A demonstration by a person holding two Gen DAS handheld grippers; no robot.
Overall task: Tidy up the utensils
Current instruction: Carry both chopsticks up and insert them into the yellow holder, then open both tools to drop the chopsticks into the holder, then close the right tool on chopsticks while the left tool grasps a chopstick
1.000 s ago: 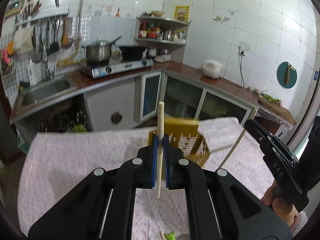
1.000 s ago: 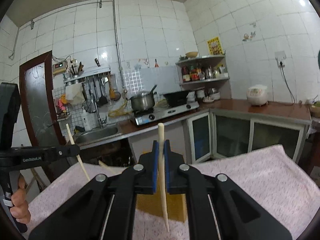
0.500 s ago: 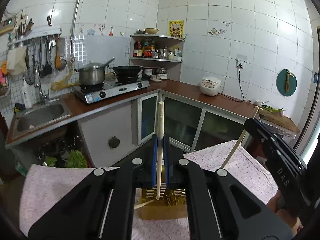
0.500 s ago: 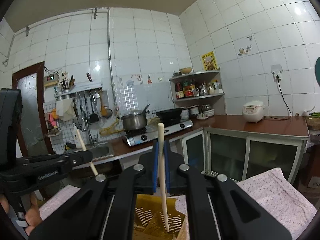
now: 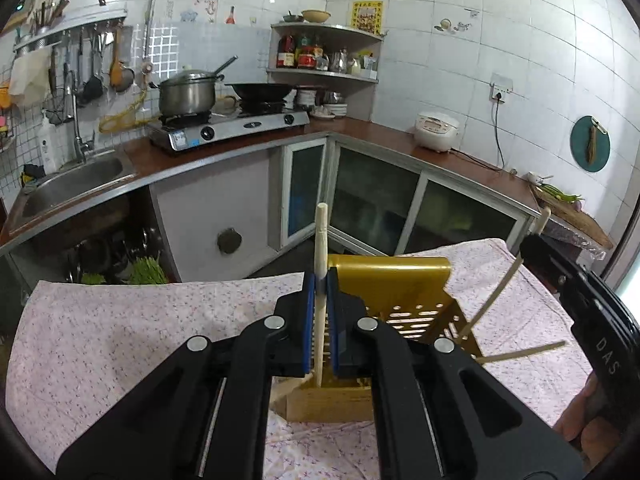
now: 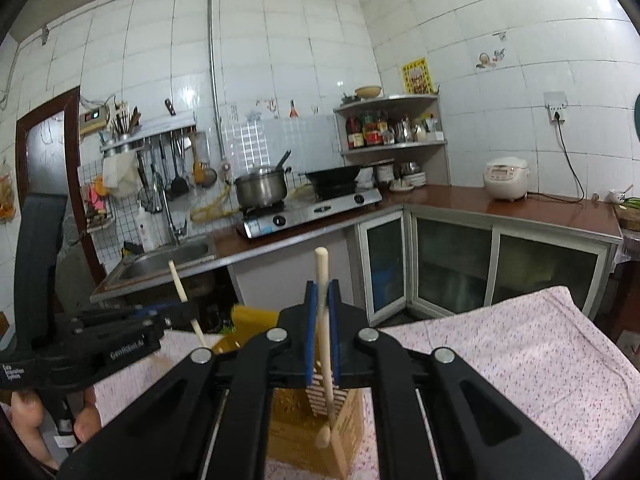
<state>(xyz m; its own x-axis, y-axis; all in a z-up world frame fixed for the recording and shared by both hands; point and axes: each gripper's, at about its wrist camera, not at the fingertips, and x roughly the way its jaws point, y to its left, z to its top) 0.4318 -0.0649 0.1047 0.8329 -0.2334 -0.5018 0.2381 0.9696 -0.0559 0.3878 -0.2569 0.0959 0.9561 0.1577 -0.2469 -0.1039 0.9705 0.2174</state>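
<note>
My left gripper (image 5: pixel 320 320) is shut on a pale wooden chopstick (image 5: pixel 321 248) that stands upright, its lower tip over the yellow slotted utensil holder (image 5: pixel 400 292) on the flowered tablecloth. My right gripper (image 6: pixel 322 332) is shut on a second chopstick (image 6: pixel 323 280), its lower end reaching into the same holder (image 6: pixel 312 432). The right gripper also shows at the right of the left wrist view (image 5: pixel 576 304), the left gripper at the left of the right wrist view (image 6: pixel 120 340). Other chopsticks (image 5: pixel 524 354) lie in the holder.
The table with its pink flowered cloth (image 5: pixel 120 340) stands in front of a kitchen counter (image 5: pixel 460 152) with a sink (image 5: pixel 72 184), a gas stove (image 5: pixel 228 128) with a pot and a wok, and a rice cooker (image 5: pixel 436 130).
Both grippers have tilted down and come closer to the yellow holder, which now fills more of both views. Each still grips its chopstick.
</note>
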